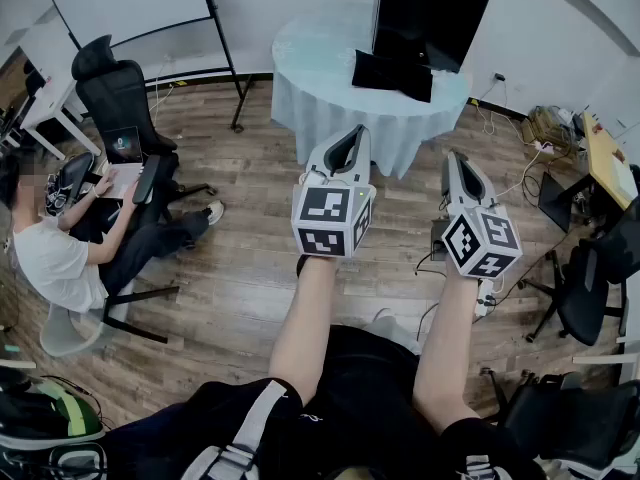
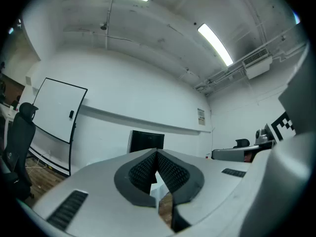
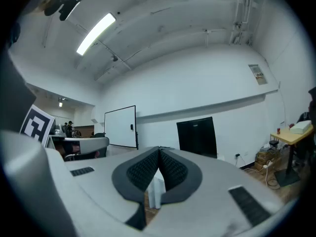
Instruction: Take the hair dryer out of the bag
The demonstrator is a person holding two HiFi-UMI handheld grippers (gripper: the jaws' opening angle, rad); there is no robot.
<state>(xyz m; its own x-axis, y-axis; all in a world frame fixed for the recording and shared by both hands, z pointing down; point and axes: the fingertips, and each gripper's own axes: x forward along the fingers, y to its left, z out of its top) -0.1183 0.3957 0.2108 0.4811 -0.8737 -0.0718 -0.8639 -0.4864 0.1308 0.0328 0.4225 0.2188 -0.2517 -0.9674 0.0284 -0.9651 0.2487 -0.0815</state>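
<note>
left gripper (image 1: 352,136) closed, empty | right gripper (image 1: 459,160) closed, empty | black bag (image 1: 392,73) on round table (image 1: 310,58), upper centre, well apart from both

I see wood-plank floor (image 1: 250,268), pale cloth draped over the round table (image 1: 330,98), matt grey plastic on my left gripper (image 1: 352,134), knurled black pads (image 2: 140,172).

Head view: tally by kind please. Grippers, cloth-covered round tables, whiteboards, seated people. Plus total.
Grippers: 2 (left gripper, right gripper)
Round table with cloth: 1 (round table)
Whiteboard: 1 (whiteboard)
Seated person: 1 (seated person)
Total: 5
</note>
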